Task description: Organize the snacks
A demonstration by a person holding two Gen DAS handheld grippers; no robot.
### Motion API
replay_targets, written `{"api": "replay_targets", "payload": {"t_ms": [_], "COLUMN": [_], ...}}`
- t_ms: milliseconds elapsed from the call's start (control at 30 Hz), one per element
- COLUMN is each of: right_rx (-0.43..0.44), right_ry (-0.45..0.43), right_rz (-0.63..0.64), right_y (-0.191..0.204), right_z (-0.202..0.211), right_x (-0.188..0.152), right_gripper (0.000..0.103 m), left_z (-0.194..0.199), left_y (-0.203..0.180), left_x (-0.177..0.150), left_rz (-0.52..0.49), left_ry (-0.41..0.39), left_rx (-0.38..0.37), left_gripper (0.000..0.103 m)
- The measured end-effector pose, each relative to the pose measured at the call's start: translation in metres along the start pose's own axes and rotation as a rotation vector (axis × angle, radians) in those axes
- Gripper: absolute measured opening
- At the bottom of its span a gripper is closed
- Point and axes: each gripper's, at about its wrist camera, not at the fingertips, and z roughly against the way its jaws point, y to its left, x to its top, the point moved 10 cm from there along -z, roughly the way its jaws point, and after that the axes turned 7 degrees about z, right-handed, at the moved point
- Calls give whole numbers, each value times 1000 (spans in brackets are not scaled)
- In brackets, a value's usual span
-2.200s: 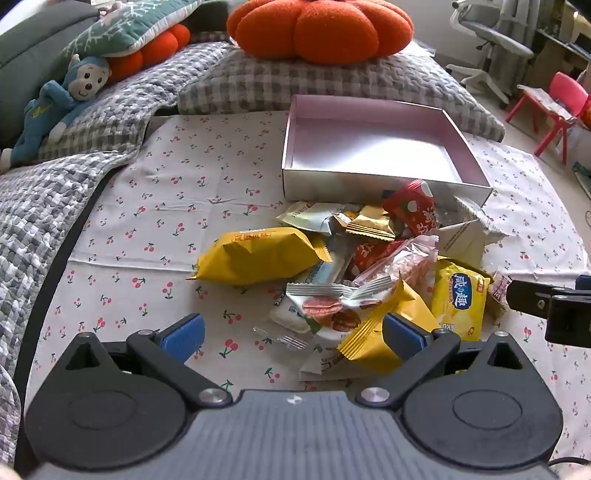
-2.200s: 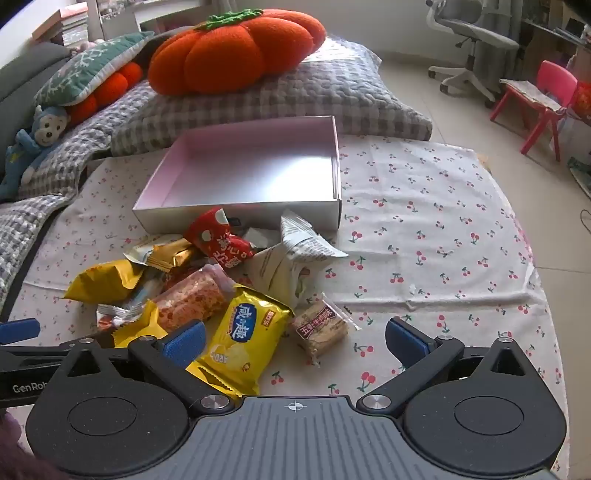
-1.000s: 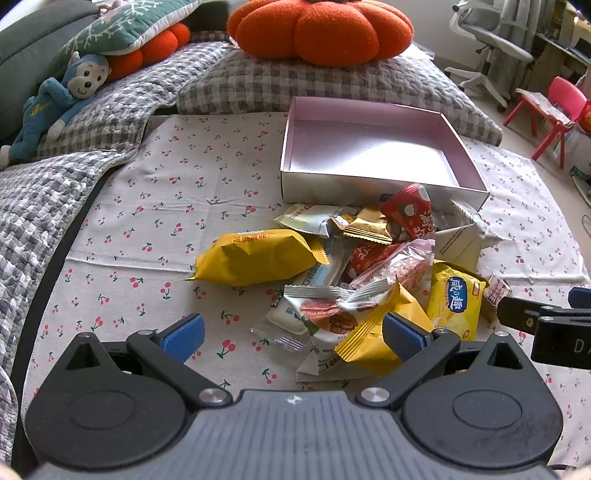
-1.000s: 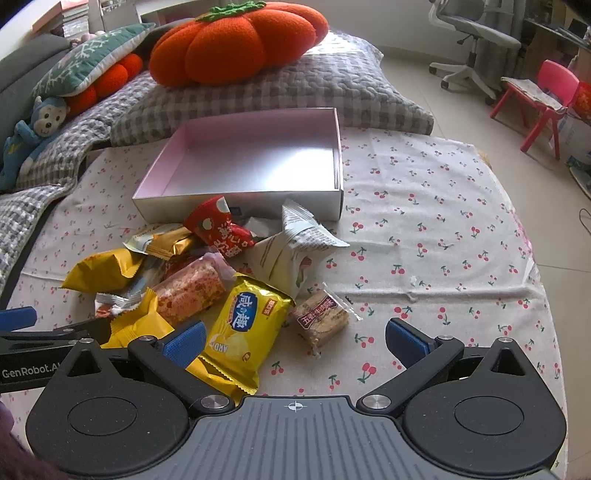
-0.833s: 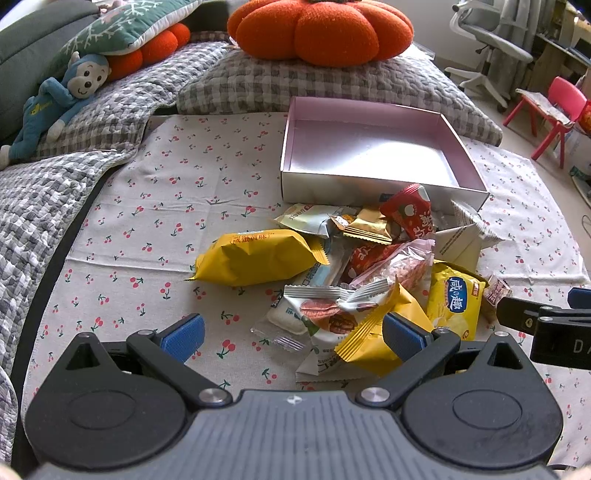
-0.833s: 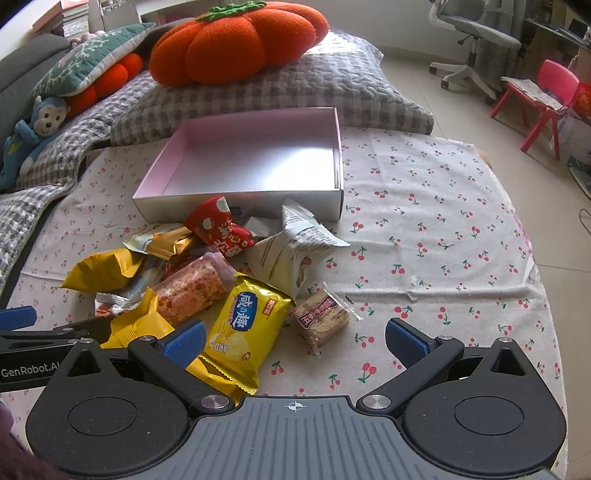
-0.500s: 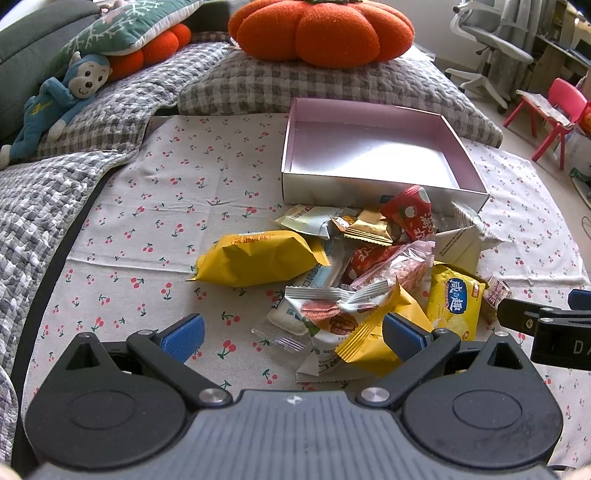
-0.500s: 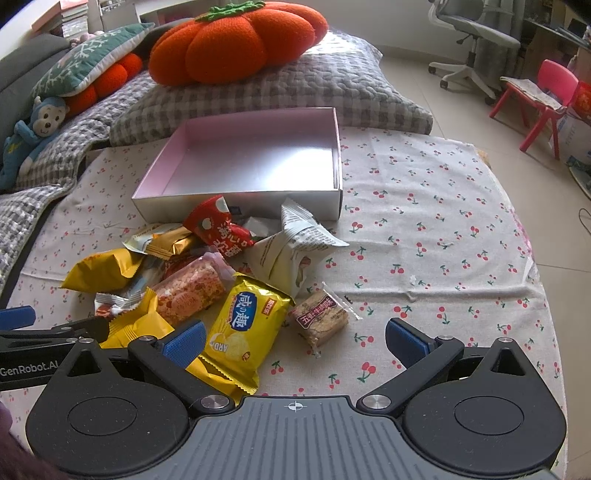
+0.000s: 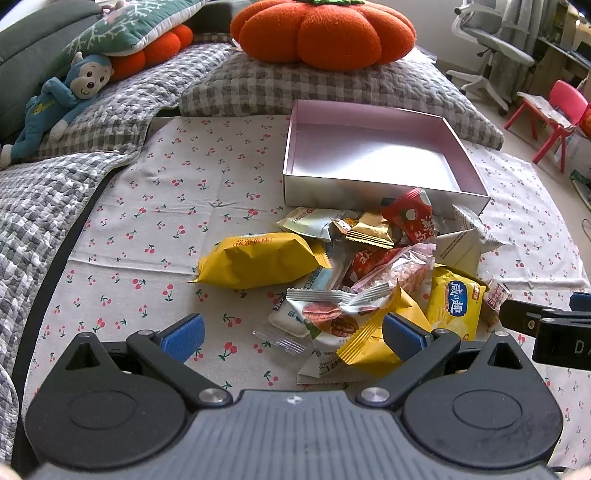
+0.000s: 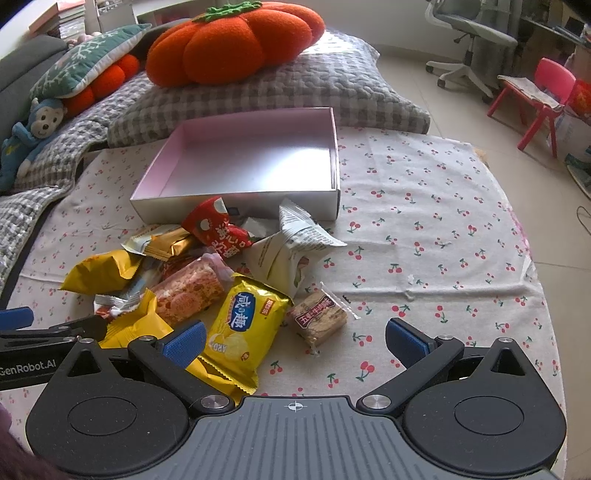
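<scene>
A pile of wrapped snacks lies on the cherry-print cloth in front of an empty pink-lined box, which also shows in the right wrist view. The pile holds a big yellow pack, a red pack, a yellow biscuit pack and a small brown cake bar. My left gripper is open and empty just short of the pile. My right gripper is open and empty, near the brown bar and the yellow biscuit pack.
Grey checked cushions with an orange pumpkin pillow lie behind the box. A blue monkey toy is at the far left. A red child's chair and an office chair stand on the floor at the right.
Both grippers have barely moved; the views have shifted only slightly. The snacks and box lie where they were.
</scene>
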Motion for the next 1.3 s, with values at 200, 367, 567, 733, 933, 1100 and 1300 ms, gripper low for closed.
{"api": "replay_targets", "payload": {"t_ms": [200, 367, 567, 733, 933, 1100, 1300], "right_rx": [-3, 1, -7, -11, -11, -14, -14], "right_ry": [0, 7, 6, 6, 6, 8, 7], "right_rz": [-14, -34, -33, -21, -13, -11, -7], "right_y": [-2, -3, -3, -2, -2, -1, -1], "right_z": [0, -1, 0, 1, 1, 0, 0], "right_x": [1, 0, -1, 0, 0, 0, 0], "right_gripper": [103, 103, 103, 103, 103, 103, 103], "left_z": [0, 0, -1, 0, 0, 1, 0], "left_y": [1, 1, 1, 1, 1, 1, 1], "left_x": [0, 0, 0, 0, 0, 0, 0], "left_rz": [1, 1, -1, -1, 0, -1, -1], "left_ry": [-2, -2, -6, -7, -7, -10, -12], "left_rx": [-3, -2, -3, -3, -3, -5, -3], "left_gripper": [103, 103, 103, 103, 103, 103, 103]}}
